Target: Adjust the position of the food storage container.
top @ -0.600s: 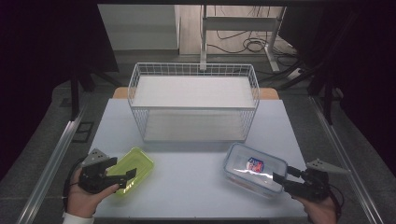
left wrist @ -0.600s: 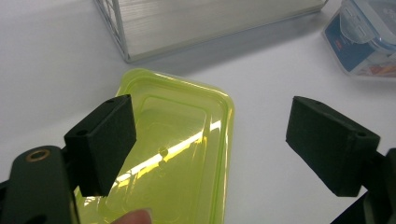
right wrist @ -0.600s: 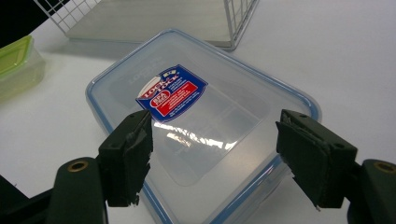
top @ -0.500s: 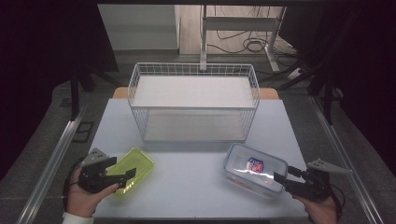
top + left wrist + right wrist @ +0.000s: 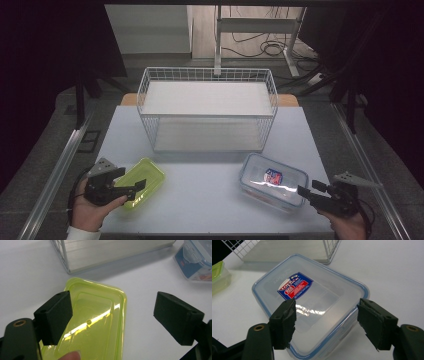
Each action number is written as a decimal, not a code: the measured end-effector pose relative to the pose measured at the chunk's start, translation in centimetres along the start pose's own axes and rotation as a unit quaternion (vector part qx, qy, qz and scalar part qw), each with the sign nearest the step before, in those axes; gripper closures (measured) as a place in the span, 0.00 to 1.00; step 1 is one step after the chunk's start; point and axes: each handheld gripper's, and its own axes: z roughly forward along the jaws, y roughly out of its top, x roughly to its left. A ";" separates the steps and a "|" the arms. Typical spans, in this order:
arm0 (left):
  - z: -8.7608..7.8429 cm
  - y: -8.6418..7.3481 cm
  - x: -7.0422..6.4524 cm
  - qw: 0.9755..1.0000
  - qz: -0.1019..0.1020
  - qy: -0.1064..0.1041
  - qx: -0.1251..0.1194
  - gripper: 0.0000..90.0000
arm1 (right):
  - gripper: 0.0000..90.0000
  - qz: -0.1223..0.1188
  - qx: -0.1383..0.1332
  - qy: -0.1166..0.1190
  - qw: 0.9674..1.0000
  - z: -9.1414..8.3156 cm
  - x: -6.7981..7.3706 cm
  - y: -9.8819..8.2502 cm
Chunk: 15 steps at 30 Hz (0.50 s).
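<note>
A yellow-green plastic container [image 5: 145,179] lies at the table's front left. My left gripper [image 5: 129,181] is open at its near end; in the left gripper view one pad hangs over the yellow-green container [image 5: 97,320] and the other over bare table, with neither pressing. A clear lidded box with a blue rim and a red-blue label [image 5: 272,179] lies at the front right. My right gripper [image 5: 306,190] is open at its near corner. In the right gripper view the jaws straddle the corner of that clear box [image 5: 312,297] without touching it.
A white wire basket [image 5: 207,107] stands at the back middle of the white table [image 5: 205,200], its near wall just beyond both containers. Metal rails run along the table's left and right sides. A fingertip [image 5: 72,356] shows at the bottom of the left gripper view.
</note>
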 end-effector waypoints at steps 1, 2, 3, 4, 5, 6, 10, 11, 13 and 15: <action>0.0 0.0 0.0 1.000 -0.003 -0.002 -0.001 0.17 | 0.36 0.002 -0.001 0.001 1.000 -0.1 -0.1 0.0; 0.1 0.0 0.0 1.000 -0.006 -0.003 -0.002 0.17 | 0.37 0.005 -0.001 0.000 1.000 -0.1 -0.2 0.0; 0.2 0.0 0.0 1.000 -0.005 -0.003 -0.001 0.17 | 0.38 0.008 -0.001 0.000 1.000 -0.2 -0.3 0.0; 0.3 0.0 -0.1 1.000 -0.005 -0.003 0.001 0.17 | 0.39 0.011 0.000 -0.002 1.000 -0.3 -0.3 0.0; 0.4 0.0 -0.2 1.000 -0.003 -0.003 0.002 0.17 | 0.39 0.016 0.001 -0.007 1.000 -0.3 -0.5 -0.1; 0.4 0.0 -0.2 1.000 -0.003 -0.003 0.002 0.17 | 0.39 0.016 0.001 -0.007 1.000 -0.3 -0.5 -0.1; 0.5 0.1 -0.5 1.000 0.003 -0.005 0.003 0.17 | 0.43 0.029 0.012 -0.019 0.999 -0.6 -0.9 -0.5; 0.5 0.1 -0.6 1.000 0.002 -0.006 0.003 0.17 | 0.44 0.028 0.014 -0.027 0.999 -0.7 -1.0 -0.5; 0.7 0.1 -0.7 1.000 0.001 -0.007 0.005 0.16 | 0.45 0.031 0.019 -0.033 0.999 -0.8 -1.1 -0.5; 0.9 0.1 -0.8 1.000 0.002 -0.010 0.008 0.16 | 0.47 0.033 0.029 -0.041 0.998 -0.8 -1.3 -0.6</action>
